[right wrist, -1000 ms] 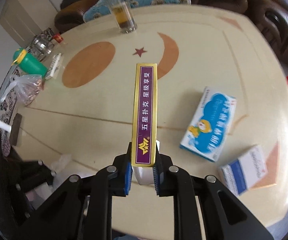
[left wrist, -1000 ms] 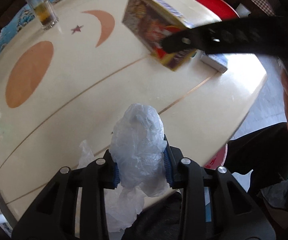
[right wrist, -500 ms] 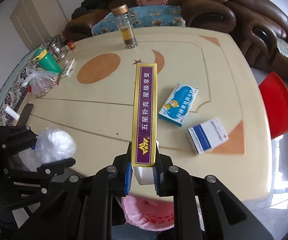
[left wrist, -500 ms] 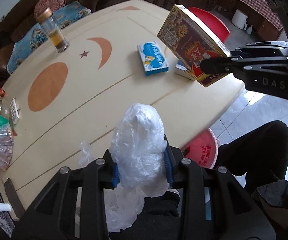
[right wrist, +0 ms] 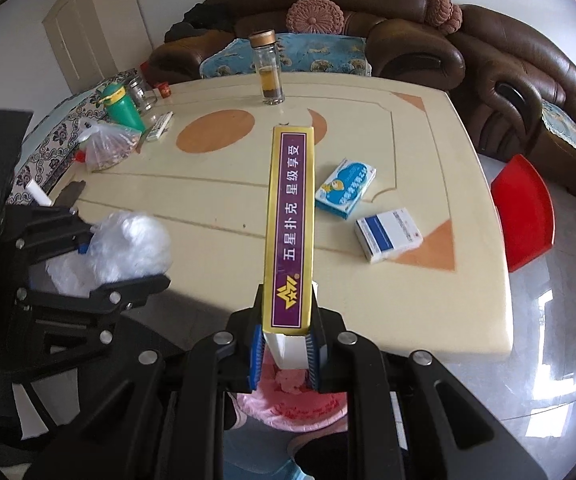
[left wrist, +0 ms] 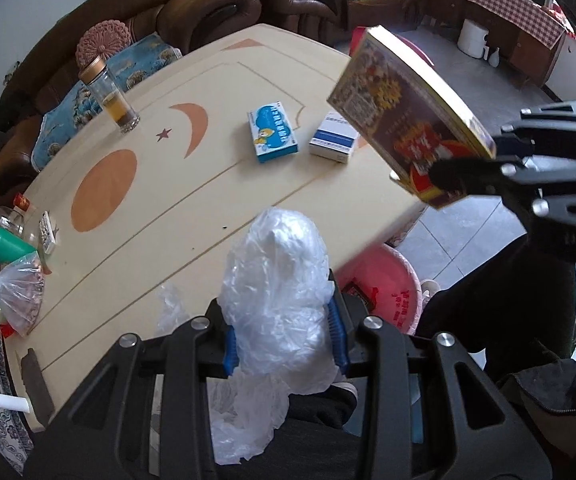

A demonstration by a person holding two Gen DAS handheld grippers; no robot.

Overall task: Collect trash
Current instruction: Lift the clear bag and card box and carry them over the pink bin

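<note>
Left gripper [left wrist: 282,334]: clamped on a crumpled clear plastic bag [left wrist: 278,292], lifted above the near edge of the cream table [left wrist: 216,208].
Right gripper [right wrist: 284,354]: squeezed tight on a long gold-and-purple card box [right wrist: 289,224], off the table's near edge.
Below: pink-lined bin [right wrist: 291,400] on the floor, under the box.
Left on the table, near the right edge: blue cartoon carton [right wrist: 345,187], blue-and-white carton [right wrist: 387,234].
</note>
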